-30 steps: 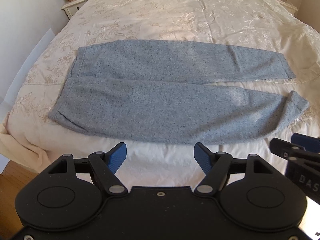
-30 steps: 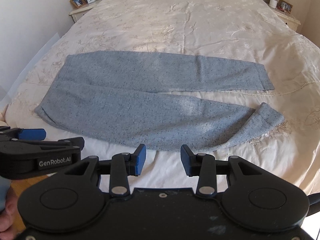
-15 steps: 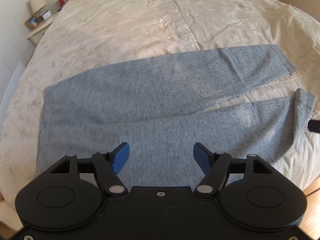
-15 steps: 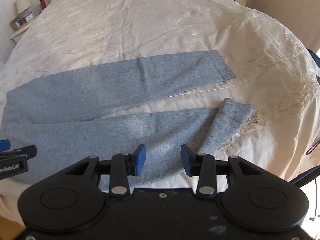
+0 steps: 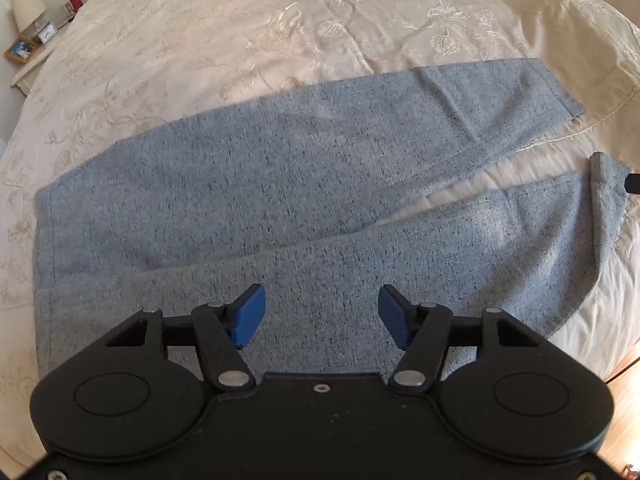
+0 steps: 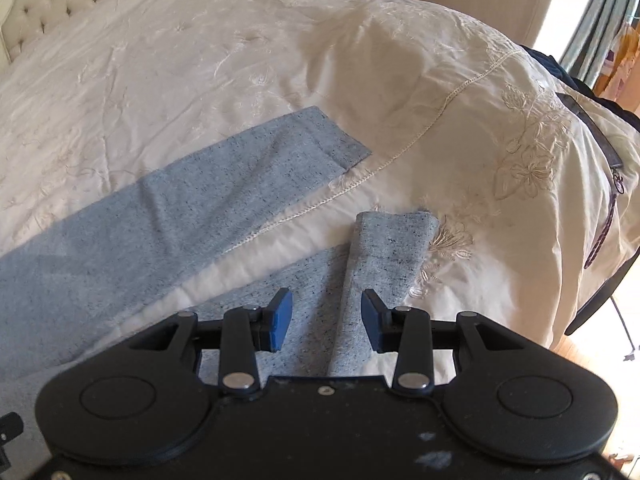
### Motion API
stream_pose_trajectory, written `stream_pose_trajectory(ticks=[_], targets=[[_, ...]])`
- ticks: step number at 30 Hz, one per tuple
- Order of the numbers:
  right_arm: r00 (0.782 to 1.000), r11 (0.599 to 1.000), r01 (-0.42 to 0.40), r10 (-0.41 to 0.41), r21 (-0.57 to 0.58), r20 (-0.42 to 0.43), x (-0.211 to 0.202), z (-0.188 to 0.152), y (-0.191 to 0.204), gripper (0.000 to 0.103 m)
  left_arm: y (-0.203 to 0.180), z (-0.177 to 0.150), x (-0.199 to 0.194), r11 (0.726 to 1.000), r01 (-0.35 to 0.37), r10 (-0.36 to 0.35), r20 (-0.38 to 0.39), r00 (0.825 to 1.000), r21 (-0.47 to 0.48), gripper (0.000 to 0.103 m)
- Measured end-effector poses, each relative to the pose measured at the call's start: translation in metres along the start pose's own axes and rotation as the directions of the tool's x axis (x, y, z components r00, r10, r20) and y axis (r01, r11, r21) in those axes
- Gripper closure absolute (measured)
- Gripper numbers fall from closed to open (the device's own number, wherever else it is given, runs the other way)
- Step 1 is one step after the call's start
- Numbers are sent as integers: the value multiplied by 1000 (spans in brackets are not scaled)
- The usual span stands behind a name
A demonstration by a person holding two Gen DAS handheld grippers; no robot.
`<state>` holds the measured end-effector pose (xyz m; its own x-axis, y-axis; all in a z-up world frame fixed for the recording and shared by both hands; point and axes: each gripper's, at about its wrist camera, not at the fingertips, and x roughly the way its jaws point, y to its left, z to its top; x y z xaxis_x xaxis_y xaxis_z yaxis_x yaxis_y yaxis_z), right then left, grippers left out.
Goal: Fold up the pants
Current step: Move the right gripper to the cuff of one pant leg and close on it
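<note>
With the soft, limp grey pants (image 5: 280,200) spread flat on the bed (image 5: 320,20), I held the left tongs (image 5: 320,312) closing but empty over the near leg and the right tongs (image 6: 325,320) spread, unpinching, above its flipped cuff (image 6: 390,240), the likeliest grip.

Left hand-held gripper (image 5: 321,312): black body, blue pads (image 5: 248,314), silver rivets.
</note>
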<state>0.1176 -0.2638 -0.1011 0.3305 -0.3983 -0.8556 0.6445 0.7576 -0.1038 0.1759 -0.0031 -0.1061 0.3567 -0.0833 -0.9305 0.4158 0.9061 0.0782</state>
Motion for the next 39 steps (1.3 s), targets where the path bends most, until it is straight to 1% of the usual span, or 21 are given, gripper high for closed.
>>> stream_pose_trajectory(ticks=[4,8,9,11,13,15,17,19,22,23,24,26,28,29,30,32,34,36,39], targets=[[999,996,44,-44,-79,11,34,7,7,63,-6,-5,1,998,-49,48,-19,999,-37,38],[998,986,58,-56,-156,15,65,18,20,63,-12,-10,-5,987,-109,107,-23,994,-119,38],[998,983,58,-56,-173,18,74,23,22,66,-13,-11,-5,983,-117,115,-26,993,-139,38],[998,979,69,-67,-190,17,89,28,25,66,-19,-12,-5,980,-117,113,-37,993,-161,38],[997,977,69,-71,-201,-3,102,32,23,71,-26,-12,-5,978,-116,110,-45,993,-170,38],[996,976,79,-88,-204,-33,112,33,14,72,-34,-12,-5,978,-115,109,-43,993,-172,38],[991,972,115,-126,-206,-39,114,29,0,72,-43,-13,-6,980,-107,102,-39,994,-165,38],[987,971,143,-154,-193,-45,111,24,-22,72,-52,-15,-6,983,-99,94,-38,995,-157,38],[977,974,174,-188,-144,-97,105,11,-64,72,-65,-18,-4,985,-90,84,-47,995,-146,38],[977,978,168,-182,-123,-110,102,6,-77,71,-69,-18,-4,986,-88,82,-47,996,-144,38],[982,983,148,-159,-108,-104,96,2,-86,71,-72,-20,-5,986,-85,80,-45,996,-143,38],[990,987,121,-128,-110,-59,80,-4,-95,70,-78,-23,-6,987,-83,78,-42,996,-140,38],[996,986,84,-87,-142,-15,67,-4,-89,70,-83,-25,-6,987,-86,82,-37,996,-137,38],[998,986,56,-56,-157,4,63,-2,-82,70,-84,-26,-6,987,-91,87,-34,996,-136,38],[1000,985,23,-20,-171,20,62,2,-71,70,-84,-26,-6,986,-95,92,-28,995,-136,40],[999,981,-24,31,-193,36,65,7,-48,70,-83,-27,-6,985,-98,97,-13,995,-141,43],[997,975,-54,63,-214,37,72,9,-27,70,-81,-26,-5,981,-114,115,-4,993,-159,43],[998,966,-60,65,-252,13,86,9,-5,70,-77,-26,-4,974,-133,134,-7,991,-181,43],[999,952,-24,13,-304,-40,108,3,15,72,-70,-26,-2,967,-148,147,-18,989,-207,43]])
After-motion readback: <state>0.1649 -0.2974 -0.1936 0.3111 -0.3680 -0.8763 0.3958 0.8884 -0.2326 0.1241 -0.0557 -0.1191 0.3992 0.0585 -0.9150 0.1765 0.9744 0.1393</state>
